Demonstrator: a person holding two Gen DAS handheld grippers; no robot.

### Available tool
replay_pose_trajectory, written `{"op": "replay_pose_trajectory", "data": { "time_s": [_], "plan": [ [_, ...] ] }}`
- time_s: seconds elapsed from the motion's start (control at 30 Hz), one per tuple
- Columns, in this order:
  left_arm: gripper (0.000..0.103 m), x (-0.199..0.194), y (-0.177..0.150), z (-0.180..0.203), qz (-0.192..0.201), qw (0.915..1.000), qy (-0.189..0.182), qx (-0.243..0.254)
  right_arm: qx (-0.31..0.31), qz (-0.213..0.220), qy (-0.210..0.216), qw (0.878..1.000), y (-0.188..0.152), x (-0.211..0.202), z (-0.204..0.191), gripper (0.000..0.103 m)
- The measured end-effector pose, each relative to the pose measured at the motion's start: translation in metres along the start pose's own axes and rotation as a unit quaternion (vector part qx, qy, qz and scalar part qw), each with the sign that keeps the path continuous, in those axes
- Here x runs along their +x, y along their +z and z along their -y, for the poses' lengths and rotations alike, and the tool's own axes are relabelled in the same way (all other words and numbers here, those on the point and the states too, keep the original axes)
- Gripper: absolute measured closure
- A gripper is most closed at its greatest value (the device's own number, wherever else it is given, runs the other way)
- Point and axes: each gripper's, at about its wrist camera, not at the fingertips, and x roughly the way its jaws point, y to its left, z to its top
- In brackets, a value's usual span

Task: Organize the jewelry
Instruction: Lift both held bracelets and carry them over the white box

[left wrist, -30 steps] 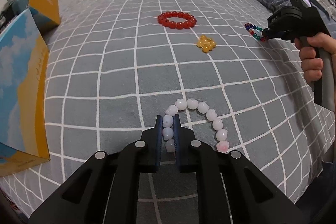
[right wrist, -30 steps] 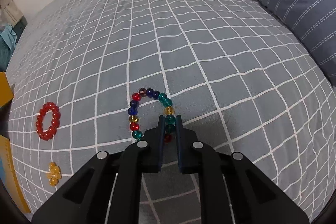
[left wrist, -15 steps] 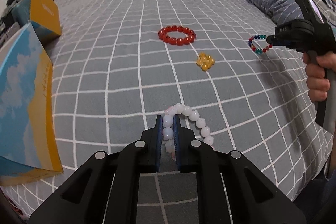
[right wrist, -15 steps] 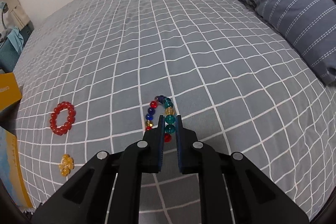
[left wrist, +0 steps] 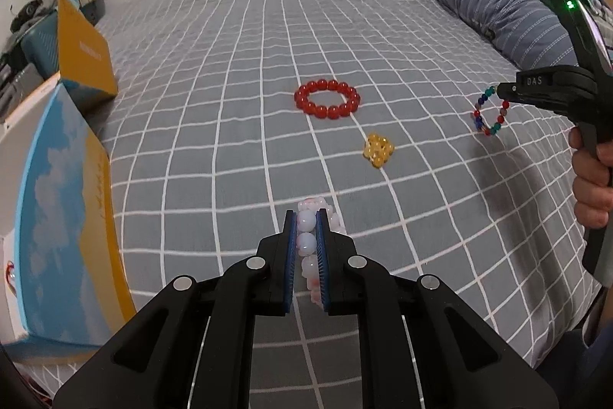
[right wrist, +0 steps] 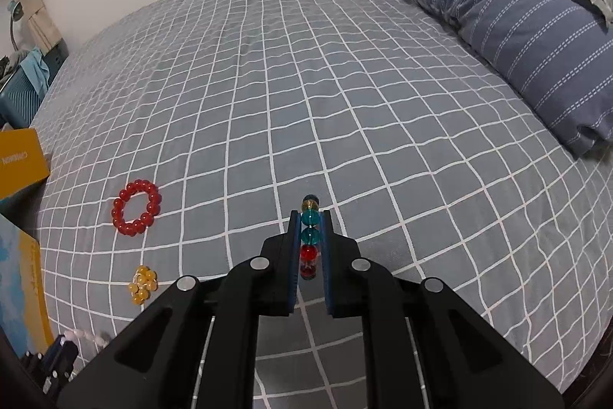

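Your left gripper (left wrist: 306, 232) is closed on a white bead bracelet (left wrist: 311, 255), lifted above the grey checked bed (left wrist: 230, 102). Your right gripper (right wrist: 310, 236) is clamped on a multicoloured bead bracelet (right wrist: 309, 240), which dangles freely. Carry both level and slowly so the loops don't swing loose. The blue-and-yellow box (left wrist: 65, 202) at your left is probably the destination. A red bracelet (left wrist: 327, 98) and yellow bead cluster (left wrist: 378, 149) lie on the bed.

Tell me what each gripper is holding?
Left gripper pinches the white bracelet by a few beads; right gripper pinches the colorful bracelet likewise.
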Motion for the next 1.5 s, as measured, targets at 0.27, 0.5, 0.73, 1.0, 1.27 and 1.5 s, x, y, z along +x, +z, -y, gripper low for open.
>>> {"op": "replay_pose_trajectory", "data": {
  "time_s": [0.27, 0.5, 0.73, 1.0, 1.27, 1.5],
  "plan": [
    [0.094, 0.000, 0.017, -0.005, 0.000, 1.0000, 0.000, -0.001, -0.009, 0.011, 0.003, 1.000, 0.002, -0.012, -0.007, 0.094],
    [0.094, -0.010, 0.032, -0.018, 0.007, 0.9999, 0.003, -0.015, -0.014, 0.027, 0.001, 1.000, 0.002, -0.026, -0.012, 0.094],
    [0.094, -0.022, 0.045, -0.039, 0.014, 0.9993, -0.004, -0.033, -0.023, 0.043, 0.003, 0.999, 0.000, -0.042, -0.023, 0.094],
    [0.094, -0.035, 0.055, -0.066, 0.023, 0.9986, 0.005, -0.047, -0.052, 0.066, 0.012, 0.996, -0.001, -0.065, -0.057, 0.094],
    [0.094, -0.058, 0.058, -0.088, 0.037, 0.9974, 0.018, -0.059, -0.078, 0.075, 0.028, 0.994, -0.003, -0.081, -0.096, 0.094],
    [0.094, -0.081, 0.056, -0.107, 0.051, 0.9954, 0.032, -0.074, -0.101, 0.086, 0.046, 0.990, -0.011, -0.101, -0.132, 0.094]
  ]
}}
